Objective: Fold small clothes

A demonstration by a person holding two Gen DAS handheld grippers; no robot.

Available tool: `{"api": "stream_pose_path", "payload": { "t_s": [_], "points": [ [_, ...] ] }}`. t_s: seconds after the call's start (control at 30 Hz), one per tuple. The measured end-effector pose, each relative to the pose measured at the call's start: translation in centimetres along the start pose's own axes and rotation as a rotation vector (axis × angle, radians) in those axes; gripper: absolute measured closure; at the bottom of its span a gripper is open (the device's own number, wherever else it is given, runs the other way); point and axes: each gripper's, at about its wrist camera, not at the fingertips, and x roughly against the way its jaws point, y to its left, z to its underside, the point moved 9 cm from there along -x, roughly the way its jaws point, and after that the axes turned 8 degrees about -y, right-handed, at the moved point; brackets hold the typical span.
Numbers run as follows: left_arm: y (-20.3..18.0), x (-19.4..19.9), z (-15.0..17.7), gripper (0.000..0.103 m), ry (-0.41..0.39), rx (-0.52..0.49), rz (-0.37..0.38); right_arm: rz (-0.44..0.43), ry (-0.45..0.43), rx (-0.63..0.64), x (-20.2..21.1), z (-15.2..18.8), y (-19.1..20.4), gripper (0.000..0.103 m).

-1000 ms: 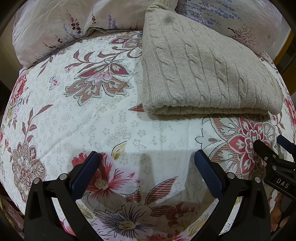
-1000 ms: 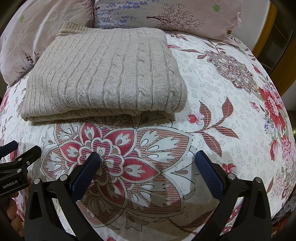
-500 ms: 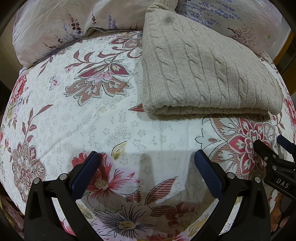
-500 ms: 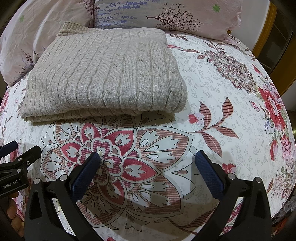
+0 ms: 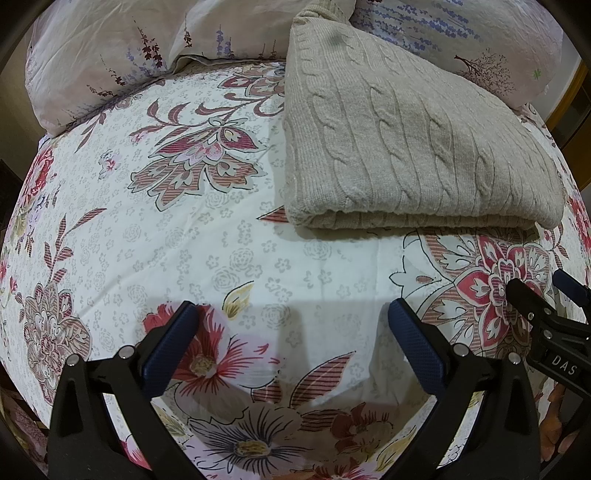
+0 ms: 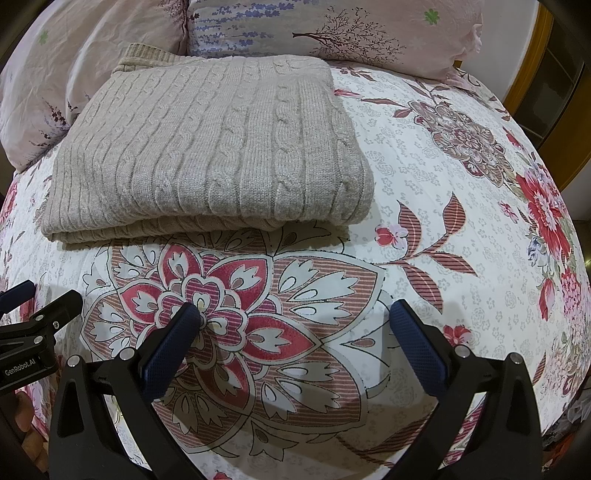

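Note:
A beige cable-knit sweater [image 5: 413, 147] lies folded into a flat rectangle on the floral bedsheet [image 5: 177, 236], its far edge against the pillows. It also shows in the right wrist view [image 6: 214, 155]. My left gripper [image 5: 291, 317] is open and empty, hovering over the sheet in front of the sweater's near left corner. My right gripper [image 6: 295, 317] is open and empty, over the sheet in front of the sweater's near right part. Each gripper shows at the edge of the other's view: the right one [image 5: 546, 299], the left one [image 6: 40, 299].
Two pale floral pillows [image 5: 122, 55] [image 6: 332, 29] lie at the head of the bed behind the sweater. A wooden door frame [image 6: 532, 70] stands at the right beyond the bed edge. Bare sheet [image 6: 461, 192] spreads right of the sweater.

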Motion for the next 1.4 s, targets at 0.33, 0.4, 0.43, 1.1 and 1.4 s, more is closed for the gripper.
{"api": "stream_pose_path", "payload": {
  "t_s": [0.33,0.4,0.43,1.1,1.4],
  "points": [
    [-0.02,0.01,0.03,0.002,0.000,0.000,0.000,0.000,0.000,0.000,-0.01,0.01,0.00,0.001],
    [-0.02,0.01,0.03,0.002,-0.001,0.001,0.000,0.000,0.000,0.000,-0.01,0.00,0.00,0.001],
    [-0.02,0.01,0.03,0.002,-0.001,0.001,0.000,0.000,0.000,0.000,-0.01,0.01,0.00,0.001],
    [-0.13,-0.29,-0.43,0.002,0.013,-0.001,-0.002,0.000,0.000,0.001,0.01,-0.03,0.01,0.001],
    [-0.13,-0.29,-0.38,0.002,0.015,-0.001,-0.001,0.000,0.000,0.001,0.02,-0.02,0.01,0.001]
  ]
}}
